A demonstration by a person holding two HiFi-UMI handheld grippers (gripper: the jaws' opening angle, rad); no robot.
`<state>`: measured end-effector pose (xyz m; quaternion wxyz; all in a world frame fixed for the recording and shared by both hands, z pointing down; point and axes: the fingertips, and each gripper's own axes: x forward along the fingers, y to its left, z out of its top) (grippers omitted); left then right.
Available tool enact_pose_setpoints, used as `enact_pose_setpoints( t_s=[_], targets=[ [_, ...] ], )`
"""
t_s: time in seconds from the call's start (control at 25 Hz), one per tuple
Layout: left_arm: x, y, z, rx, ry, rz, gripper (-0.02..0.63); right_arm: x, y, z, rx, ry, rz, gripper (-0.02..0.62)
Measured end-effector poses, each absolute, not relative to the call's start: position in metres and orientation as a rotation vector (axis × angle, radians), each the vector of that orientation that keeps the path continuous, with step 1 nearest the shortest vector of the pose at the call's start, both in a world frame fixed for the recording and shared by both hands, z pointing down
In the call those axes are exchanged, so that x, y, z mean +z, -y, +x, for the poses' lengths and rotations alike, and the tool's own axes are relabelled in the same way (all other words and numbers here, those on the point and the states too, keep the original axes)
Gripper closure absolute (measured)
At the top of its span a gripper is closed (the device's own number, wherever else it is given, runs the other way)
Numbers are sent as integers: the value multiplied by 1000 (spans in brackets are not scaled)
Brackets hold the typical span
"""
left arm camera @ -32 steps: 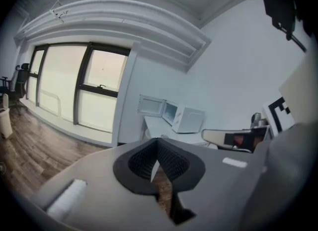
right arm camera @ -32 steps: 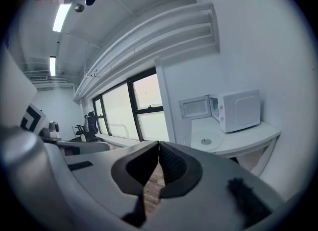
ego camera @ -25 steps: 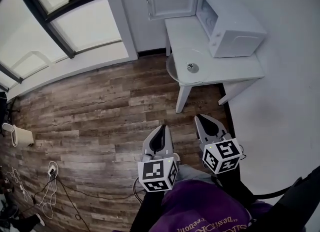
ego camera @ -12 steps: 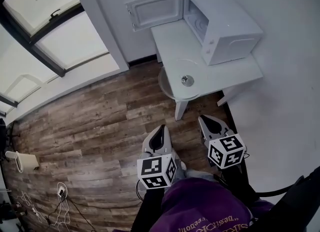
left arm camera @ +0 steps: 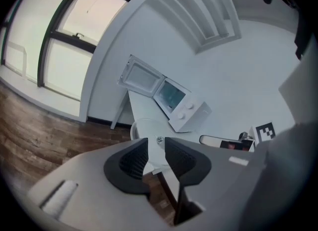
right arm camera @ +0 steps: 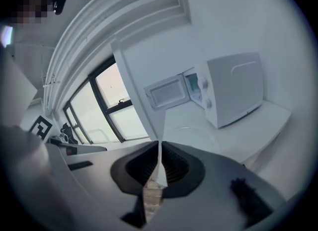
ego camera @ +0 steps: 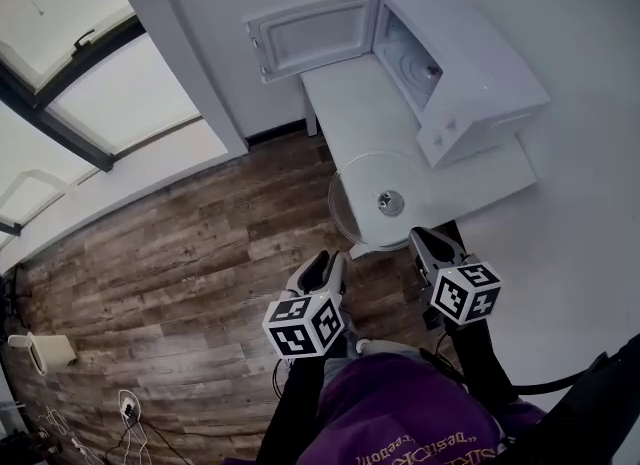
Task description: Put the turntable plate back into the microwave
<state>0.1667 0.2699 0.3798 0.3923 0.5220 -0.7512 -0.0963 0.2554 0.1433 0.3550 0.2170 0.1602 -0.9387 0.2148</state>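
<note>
Turntable plate (ego camera: pixel 365 185) just ahead of right tool (ego camera: pixel 436 237)

White walls (ego camera: pixel 570 243). Wood-plank floor (ego camera: pixel 190 253). Dark-framed windows (ego camera: pixel 120 93) on the left, bright with daylight. White table (ego camera: pixel 350 103) against the wall. Cables (ego camera: pixel 128 415) lying on the floor.

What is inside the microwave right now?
No plate shows inside the microwave; only a small dark part is visible in the open cavity. The glass turntable plate lies outside on the white table. The casing hides the cavity's remainder.
</note>
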Motion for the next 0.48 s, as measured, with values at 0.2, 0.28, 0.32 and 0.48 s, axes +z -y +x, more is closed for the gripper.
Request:
enact_pose_setpoints(
  t_s=[0.2,0.28,0.32,0.48],
  targets=[
    [413,-249,139,-318,1706,1317,450,380,-105,253,676,2494,528,545],
    [429,-237,131,-322,1657,1301,438,391,-88,259,712,2452,565,518],
    [437,-231,129,-323,1633,1290,422,397,-80,263,731,2430,588,514],
    [472,-215,118,-331,1562,1222,339,424,-55,284,815,2345,656,494]
  ],
)
